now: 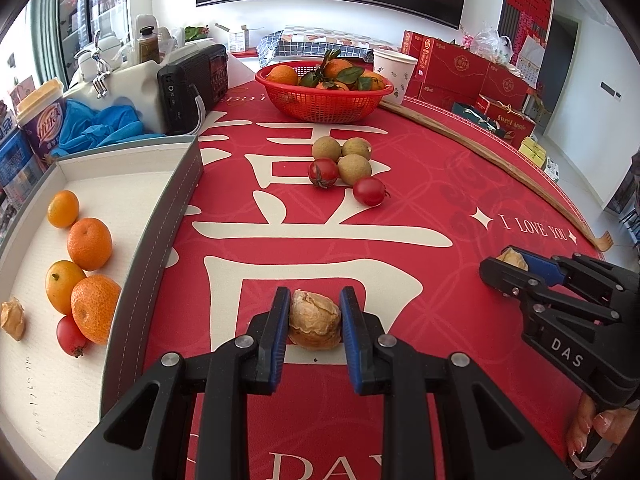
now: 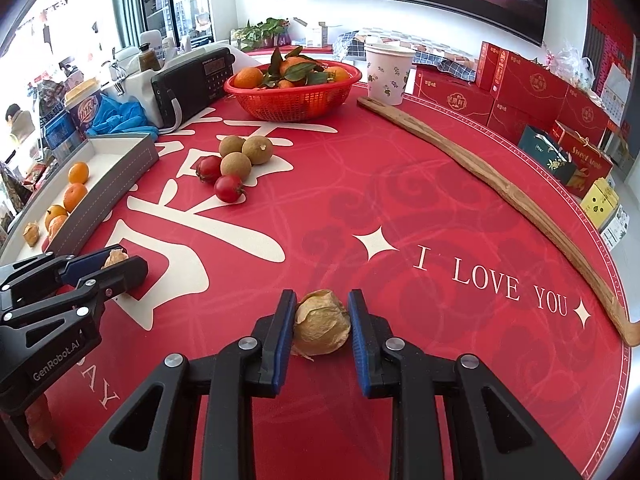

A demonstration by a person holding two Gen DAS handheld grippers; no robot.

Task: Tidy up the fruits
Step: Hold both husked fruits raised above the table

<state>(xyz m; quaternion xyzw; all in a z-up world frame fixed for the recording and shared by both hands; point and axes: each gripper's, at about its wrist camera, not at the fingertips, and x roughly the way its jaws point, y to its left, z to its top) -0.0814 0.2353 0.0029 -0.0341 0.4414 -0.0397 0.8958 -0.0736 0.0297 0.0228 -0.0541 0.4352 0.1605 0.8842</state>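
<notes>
Bright daylight, soft shadows, sharp focus; strong fisheye curvature, dark vignetted corners.

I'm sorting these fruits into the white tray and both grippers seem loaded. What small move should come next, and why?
Probably lift the left gripper and carry its husked fruit toward the white tray. Its jaws are shut on the fruit, the tray lies on its side, and one similar husked fruit already sits there beside the oranges. The right gripper, equally loaded, can follow.

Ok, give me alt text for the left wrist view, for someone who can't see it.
The left gripper is shut on a papery husked fruit over a red tablecloth. A tray at left holds oranges, and the right gripper at right holds another husked fruit.
</notes>
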